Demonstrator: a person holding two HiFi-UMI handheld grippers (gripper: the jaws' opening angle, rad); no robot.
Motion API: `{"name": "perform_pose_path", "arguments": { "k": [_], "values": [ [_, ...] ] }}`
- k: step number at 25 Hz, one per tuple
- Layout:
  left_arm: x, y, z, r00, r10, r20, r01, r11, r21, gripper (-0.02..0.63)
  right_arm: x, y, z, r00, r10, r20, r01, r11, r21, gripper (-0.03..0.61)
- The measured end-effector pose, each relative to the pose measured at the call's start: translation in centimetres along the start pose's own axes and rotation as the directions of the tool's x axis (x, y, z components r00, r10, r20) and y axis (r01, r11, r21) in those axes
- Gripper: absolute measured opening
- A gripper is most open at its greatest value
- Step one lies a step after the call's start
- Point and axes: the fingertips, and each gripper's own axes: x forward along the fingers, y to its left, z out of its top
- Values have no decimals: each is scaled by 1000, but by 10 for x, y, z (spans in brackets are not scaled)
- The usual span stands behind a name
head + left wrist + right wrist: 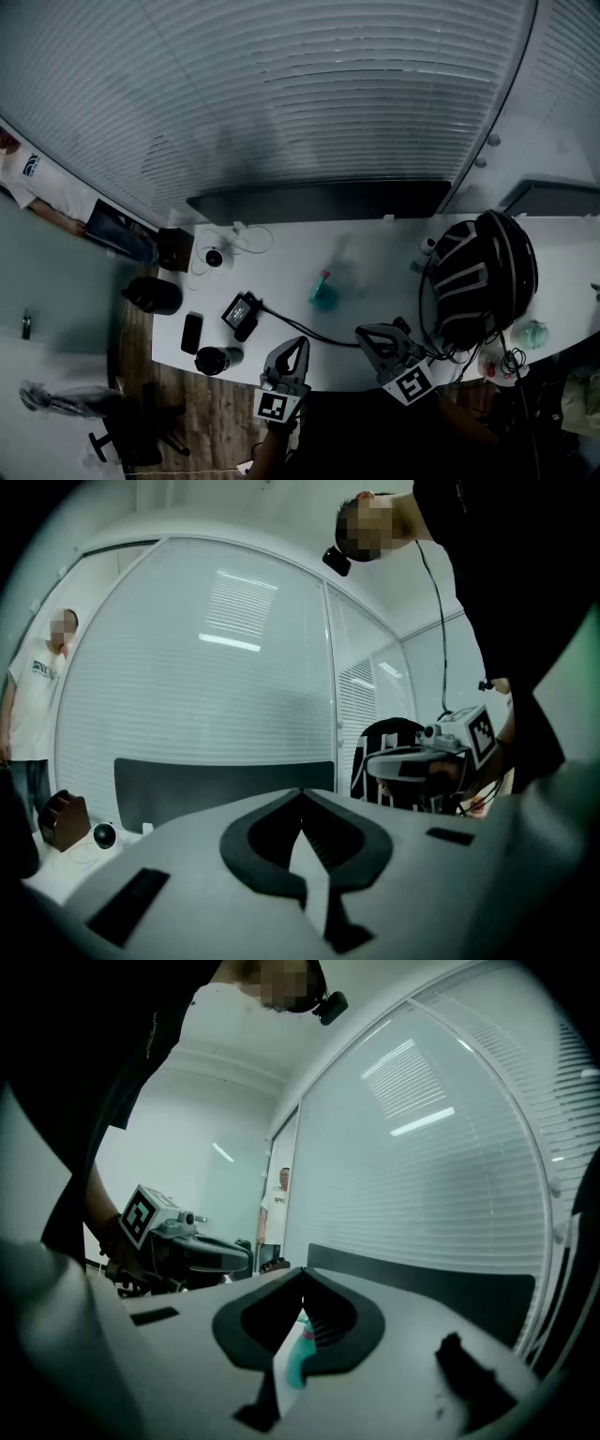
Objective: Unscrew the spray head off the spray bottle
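Observation:
The teal spray bottle (323, 292) with a pink-tipped head stands upright near the middle of the white table (375, 253). My left gripper (298, 343) hovers at the table's front edge, shut and holding nothing. My right gripper (362, 332) is beside it to the right, also shut and empty. Both are well short of the bottle. In the right gripper view the jaws meet at the tip (302, 1271), and the teal bottle (302, 1352) shows through the gap behind them. In the left gripper view the shut jaws (300, 791) point at the blinds, with no bottle in sight.
A black striped helmet (483, 272) with cables lies at the table's right. On the left are a black phone (191, 332), a black cup (217, 358), a cabled device (242, 312), a round camera (214, 257) and a dark box (174, 248). A person (33, 705) stands at far left.

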Motion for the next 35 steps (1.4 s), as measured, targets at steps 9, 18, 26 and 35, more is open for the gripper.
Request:
{"name": "perform_pose_path", "arguments": {
  "k": [9, 18, 26, 35],
  "values": [
    [18, 61, -54, 985, -141, -101, 142, 990, 2, 5, 39, -13, -14, 990, -136, -21, 136, 991, -1, 2],
    [49, 63, -99, 963, -235, -133, 241, 970, 28, 113, 52, -12, -35, 991, -113, -74, 111, 994, -19, 2],
    [79, 61, -166, 925, -298, -235, 304, 953, -11, 324, 53, -21, -50, 989, -87, -119, 85, 996, -25, 3],
    [111, 65, -210, 901, -325, -286, 332, 943, -26, 403, 55, -22, -56, 990, -76, -119, 77, 997, 5, 3]
  ]
}}
